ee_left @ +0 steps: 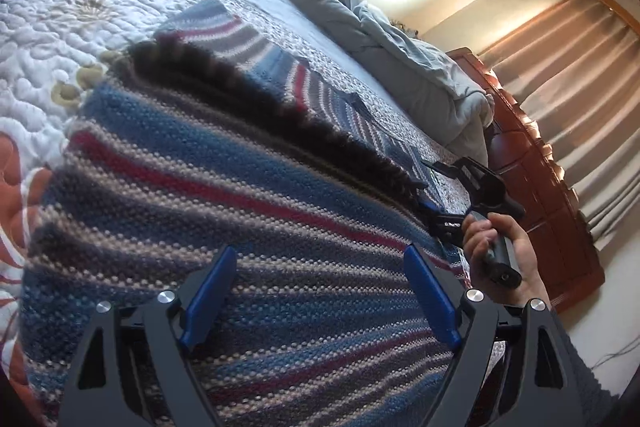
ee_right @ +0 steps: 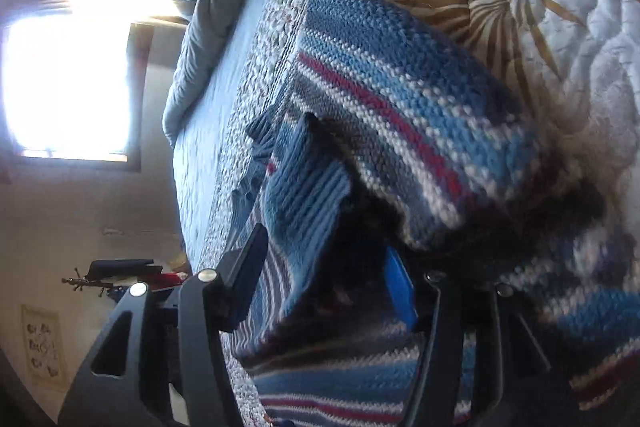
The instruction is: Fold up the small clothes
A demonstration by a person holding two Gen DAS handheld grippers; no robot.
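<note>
A: What does the garment lie on?

B: A bed with a white quilted bedspread (ee_left: pixel 48 39) printed with red and gold flowers. The striped knitted sweater (ee_left: pixel 224 195) is spread across it, blue, grey, white and red bands, with a dark fuzzy trim running along its fold. A rumpled pale blue duvet (ee_left: pixel 400 43) lies heaped along the far side.

A: And the room?

B: A reddish wooden bed frame (ee_left: pixel 548 195), pleated beige curtains (ee_left: pixel 580 75), and a bright window (ee_right: pixel 68 83) on a plain wall.

A: Any writing?

B: A small white mark on the right gripper's black body, too small to read.

A: Edges and free space?

B: The sweater's near part hangs toward the bed's edge; the bedspread beyond it is open.

A: The grippers?

B: The left gripper (ee_left: pixel 316 291) stands wide open above the knit, its blue pads clear of it. The right gripper (ee_right: pixel 324 287) has a ribbed blue cuff or hem between its fingers; whether the pads press it I cannot tell. A hand (ee_left: pixel 500 247) holds its handle.
</note>
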